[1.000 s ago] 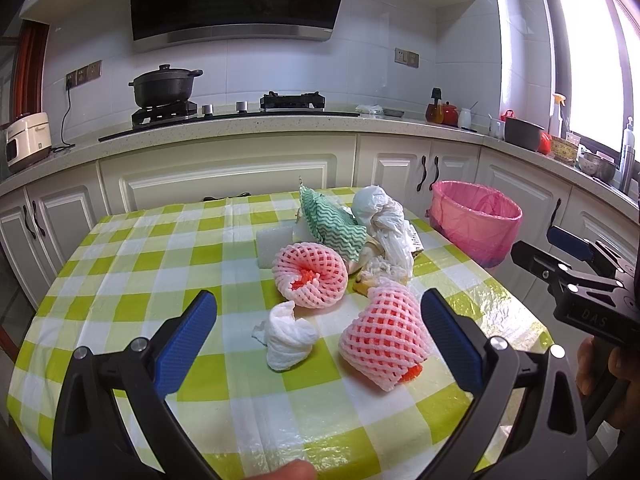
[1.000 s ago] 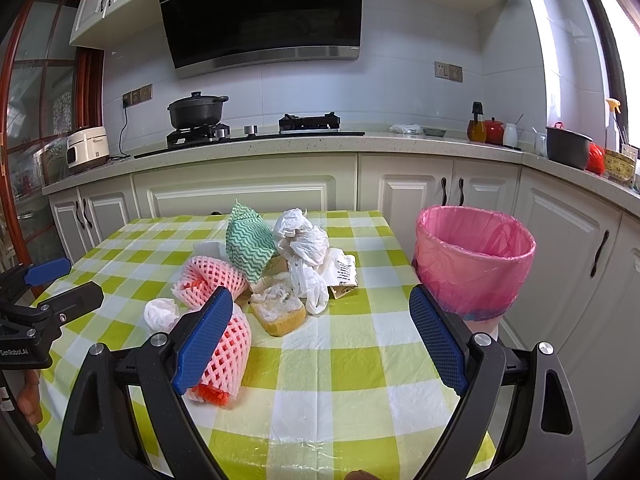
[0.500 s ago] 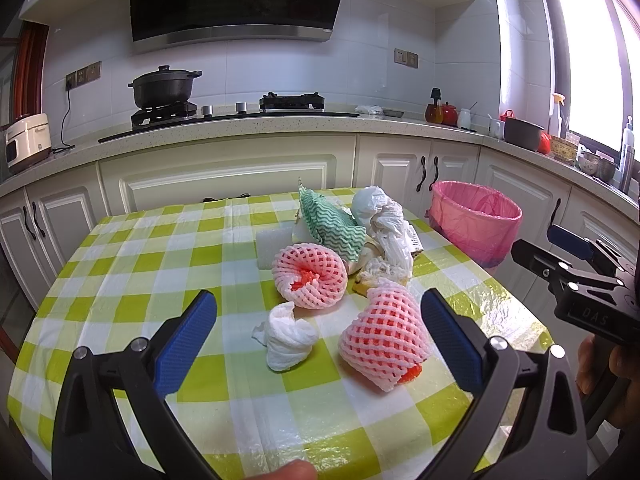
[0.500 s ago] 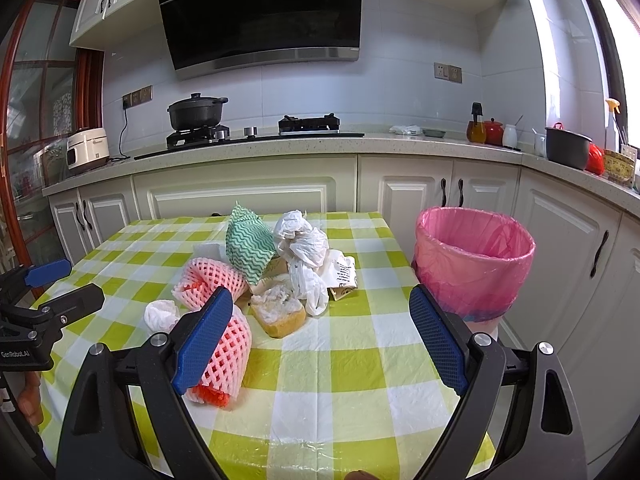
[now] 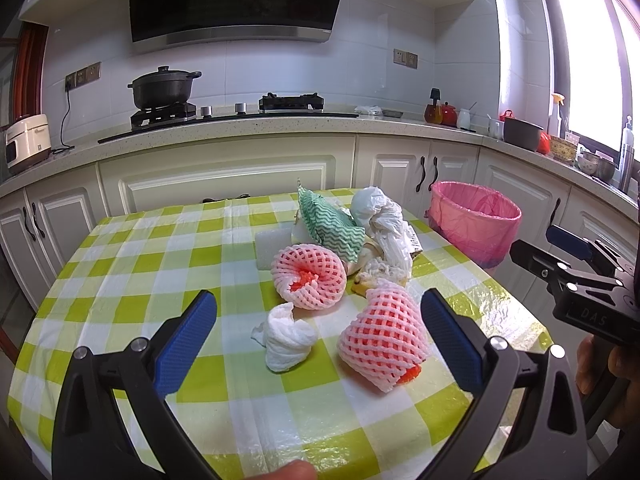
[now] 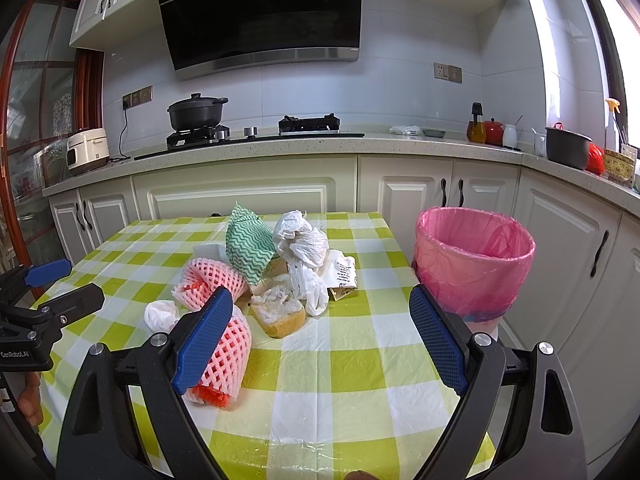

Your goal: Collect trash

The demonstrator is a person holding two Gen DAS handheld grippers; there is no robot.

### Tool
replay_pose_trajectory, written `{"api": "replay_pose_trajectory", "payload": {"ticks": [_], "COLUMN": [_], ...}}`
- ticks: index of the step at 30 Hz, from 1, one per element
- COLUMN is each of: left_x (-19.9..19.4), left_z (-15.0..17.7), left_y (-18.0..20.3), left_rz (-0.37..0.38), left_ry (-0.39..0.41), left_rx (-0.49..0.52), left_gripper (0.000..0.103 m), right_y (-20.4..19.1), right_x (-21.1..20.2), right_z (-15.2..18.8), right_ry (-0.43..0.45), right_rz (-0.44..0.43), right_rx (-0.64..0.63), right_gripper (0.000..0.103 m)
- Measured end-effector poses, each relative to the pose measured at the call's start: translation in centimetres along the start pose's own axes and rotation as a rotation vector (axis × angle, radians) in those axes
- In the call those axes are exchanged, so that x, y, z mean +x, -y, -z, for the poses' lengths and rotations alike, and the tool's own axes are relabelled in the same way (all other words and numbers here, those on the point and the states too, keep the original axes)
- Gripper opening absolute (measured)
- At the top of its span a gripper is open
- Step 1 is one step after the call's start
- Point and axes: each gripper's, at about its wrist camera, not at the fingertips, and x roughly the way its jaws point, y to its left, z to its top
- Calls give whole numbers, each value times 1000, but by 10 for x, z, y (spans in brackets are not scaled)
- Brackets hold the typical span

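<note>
A pile of trash lies on the green-checked table: two pink foam nets, a white tissue wad, a green zigzag cloth, crumpled white plastic bags and a bitten bread piece. A bin with a pink liner stands off the table's right edge. My left gripper is open and empty above the near table, with the tissue wad and nearer net between its fingers. My right gripper is open and empty, to the right of the pile.
A white foam block lies behind the far net. Kitchen cabinets and a counter with a stove and a black pot run behind the table. The right gripper also shows in the left wrist view.
</note>
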Motion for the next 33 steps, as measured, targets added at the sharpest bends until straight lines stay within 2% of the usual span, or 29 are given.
{"api": "replay_pose_trajectory", "payload": {"ticks": [33], "left_x": [-2], "left_z": [1], "left_y": [-3], "left_rz": [-6], "left_ry": [-15], "left_rx": [-13], "left_gripper": [99], "right_y": [1], "right_x": [1], "right_z": [0], "right_ry": [-16], "right_rz": [-15], "right_rx": [-4], "right_gripper": [84]}}
